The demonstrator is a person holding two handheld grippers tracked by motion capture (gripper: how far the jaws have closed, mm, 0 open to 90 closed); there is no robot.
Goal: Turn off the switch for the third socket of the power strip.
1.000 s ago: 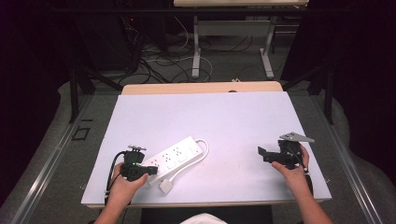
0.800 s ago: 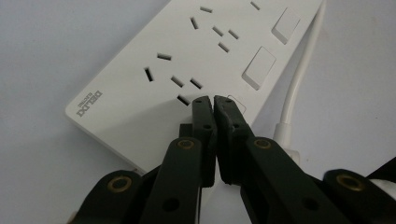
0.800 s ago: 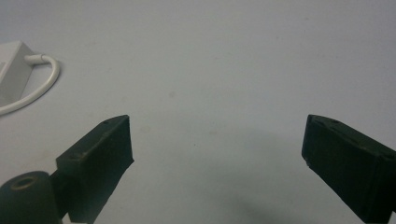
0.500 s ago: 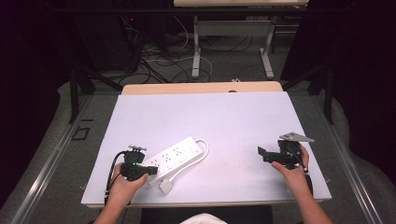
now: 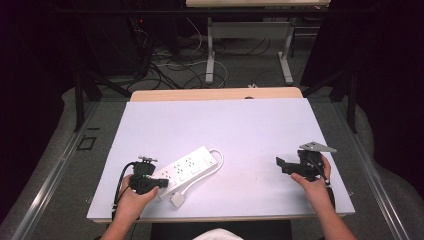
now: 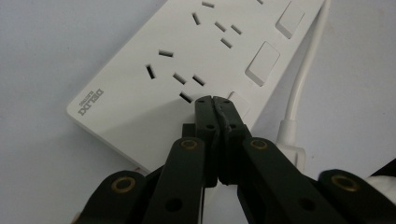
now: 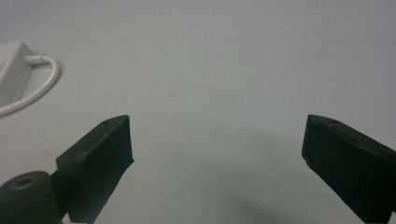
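Overhead, white table (image 5: pixel 260 125), tangled floor cables (image 5: pixel 170 65); left gripper (image 6: pixel 215 100) closed, right gripper (image 7: pixel 215 140) agape.

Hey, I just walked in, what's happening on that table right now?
A person sits at a white table with a two-jaw gripper in each hand. The left gripper has its jaws closed together, its tips over the near end of a white power strip, next to one of its switches. The strip lies flat with its cord looped beside it and the plug near the front edge. The right gripper is open over bare table, well apart from the strip.
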